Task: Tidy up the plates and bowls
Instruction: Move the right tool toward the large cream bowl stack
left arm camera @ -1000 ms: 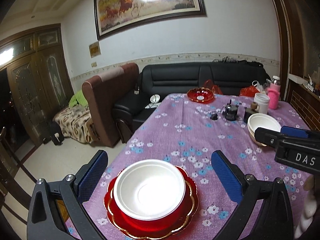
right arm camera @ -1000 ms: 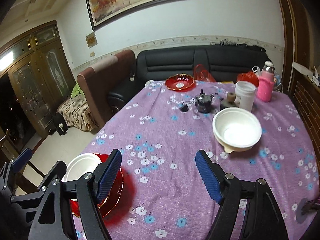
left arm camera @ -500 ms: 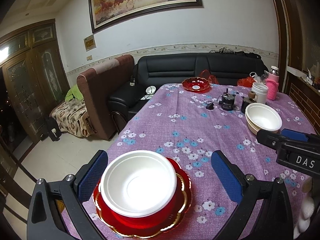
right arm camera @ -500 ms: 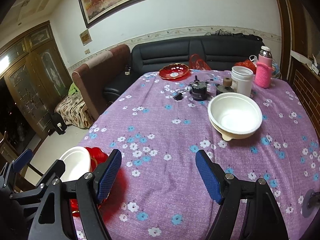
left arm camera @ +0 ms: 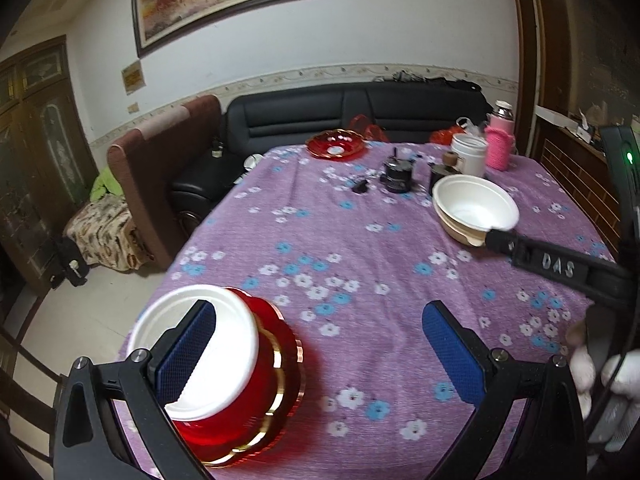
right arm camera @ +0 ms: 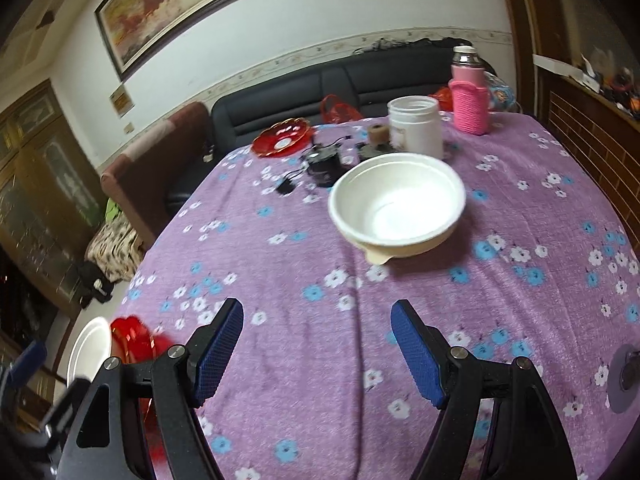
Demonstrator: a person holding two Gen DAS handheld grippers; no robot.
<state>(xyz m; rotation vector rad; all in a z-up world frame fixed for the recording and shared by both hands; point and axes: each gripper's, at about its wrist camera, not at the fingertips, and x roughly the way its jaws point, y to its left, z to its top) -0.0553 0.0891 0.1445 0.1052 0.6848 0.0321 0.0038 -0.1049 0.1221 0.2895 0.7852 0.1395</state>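
The left tongs (left arm camera: 320, 344) are spread wide apart and hold nothing, hanging over the near end of the surface (left arm camera: 360, 248), which is draped in a purple cloth with white and blue flowers. Their left blue pad (left arm camera: 186, 350) sits in front of a white bowl (left arm camera: 232, 332) that rests inside a red bowl on a gold-rimmed red plate (left arm camera: 280, 376) at the near left corner; whether the pad touches the bowl cannot be told. The right tongs (right arm camera: 318, 350) are also wide apart and empty, pointing across the cloth toward a second white bowl (right arm camera: 396, 204), which is nested on a cream bowl and stands well apart from their tips. In the left view the same pair of bowls lies just beyond the tip of the right tool. Behind it stand a white jar (right arm camera: 416, 128) and a pink-sleeved flask (right arm camera: 470, 104), with small dark gadgets (right arm camera: 322, 162) to the left. A second red plate (right arm camera: 282, 138) sits at the far edge, in front of a black sofa (left arm camera: 352, 116)
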